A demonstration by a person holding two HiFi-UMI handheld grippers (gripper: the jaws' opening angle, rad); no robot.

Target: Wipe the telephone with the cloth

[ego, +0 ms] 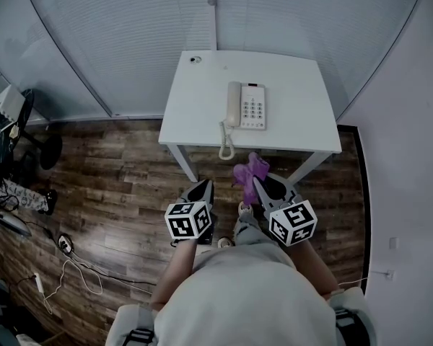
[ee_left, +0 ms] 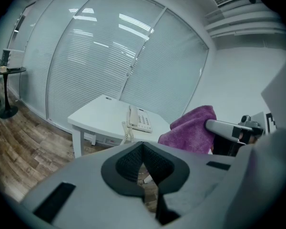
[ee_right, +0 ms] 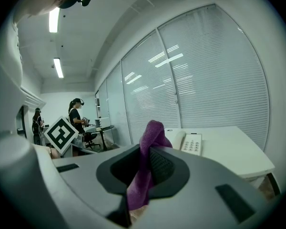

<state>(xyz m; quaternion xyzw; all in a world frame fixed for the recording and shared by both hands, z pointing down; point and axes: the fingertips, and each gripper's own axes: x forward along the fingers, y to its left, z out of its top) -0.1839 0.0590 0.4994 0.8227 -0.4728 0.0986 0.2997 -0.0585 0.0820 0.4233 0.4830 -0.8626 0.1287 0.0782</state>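
You're standing short of the white table (ego: 296, 71), both grippers out in front of you and neither over its top yet. Your right gripper (ego: 263, 187) has its jaws clamped on the purple cloth (ego: 250, 169), with a fold poking up past the tips and the rest trailing down between the pads. Your left gripper (ego: 204, 189) is closed tight with nothing in it. The telephone (ego: 247, 106) lies on the table, towards the near edge and almost straight ahead of the cloth. Its long axis runs away from you, handset (ego: 233, 104) on its left, keypad (ego: 254, 109) on its right, and the coiled cord (ego: 226, 141) spills over the table's near edge. The right gripper looks the nearer one, so the wipe calls for a reach forward over that near edge.
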